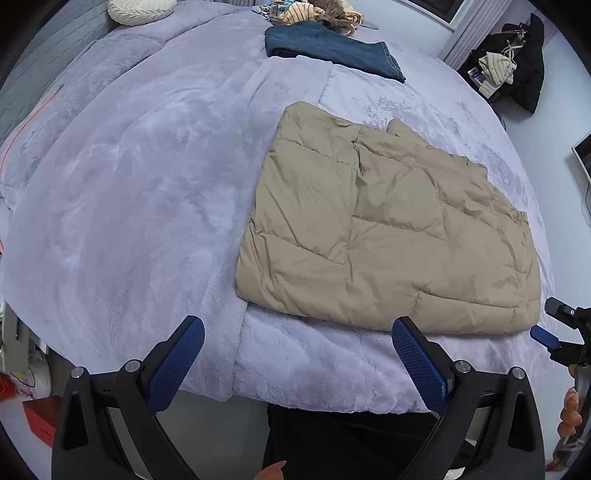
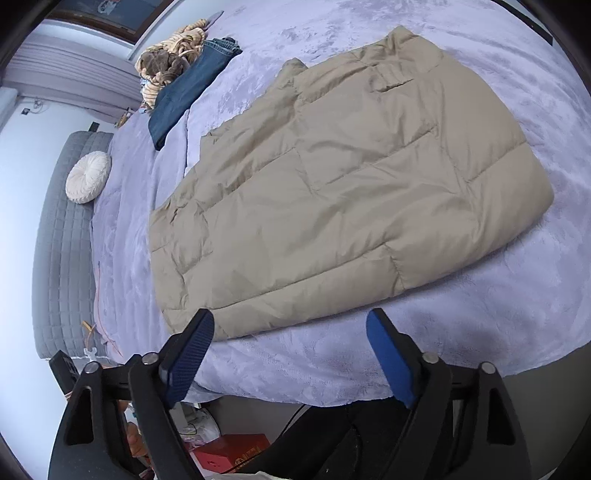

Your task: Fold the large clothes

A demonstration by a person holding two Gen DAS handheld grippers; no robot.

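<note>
A tan quilted puffer garment lies folded into a flat rectangle on the lilac fleece bedspread. In the right wrist view the same tan garment fills the middle of the bed. My left gripper hangs open above the bed's near edge, just short of the garment's near hem, nothing between its blue pads. My right gripper is open too, over the near hem, holding nothing. The right gripper's tip shows at the right edge of the left wrist view.
Folded blue jeans and a heap of striped clothes lie at the far side of the bed. A round cream cushion rests by the grey headboard. A red box sits on the floor below the bed edge.
</note>
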